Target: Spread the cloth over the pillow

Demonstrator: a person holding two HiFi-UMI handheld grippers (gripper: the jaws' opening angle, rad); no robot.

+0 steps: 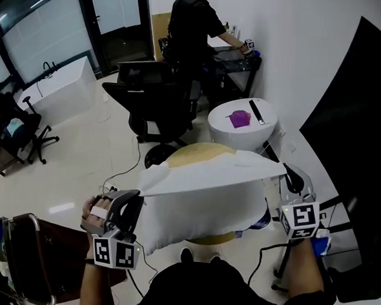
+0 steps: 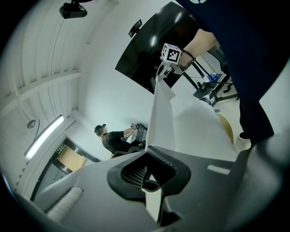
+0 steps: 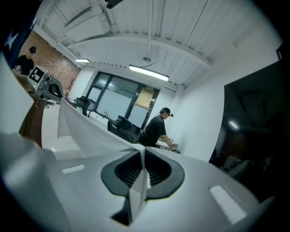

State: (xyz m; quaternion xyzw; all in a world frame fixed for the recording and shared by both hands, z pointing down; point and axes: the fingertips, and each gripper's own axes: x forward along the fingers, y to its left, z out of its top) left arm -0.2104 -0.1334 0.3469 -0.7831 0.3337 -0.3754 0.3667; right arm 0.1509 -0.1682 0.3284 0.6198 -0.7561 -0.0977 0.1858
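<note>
At the left of the head view, the left gripper [image 1: 138, 199] is held in the person's left hand [image 1: 97, 214], with its marker cube nearest the person. Its jaws are closed on the near left corner of the white cloth [image 1: 207, 200]. In the left gripper view the ribbed pads [image 2: 136, 173] meet with a narrow fold of the cloth [image 2: 190, 127] pinched between them, and the sheet rises away from the jaws toward the far corner. From that corner the cloth stretches taut across the middle of the head view, off the floor, its top edge running level between the two grippers and the rest hanging below in a loose, puffed sheet. Just behind and beneath it shows a round tan surface [image 1: 200, 153], partly covered by the cloth; whether the cloth touches it cannot be told. At the right, the right gripper [image 1: 286, 179] holds the other upper corner. In the right gripper view its jaws are pressed together on a thin edge of the cloth [image 3: 86, 131], which runs off to the left toward the left gripper [image 3: 50, 88]. Beyond the cloth stands a white round table [image 1: 225, 127].
</note>
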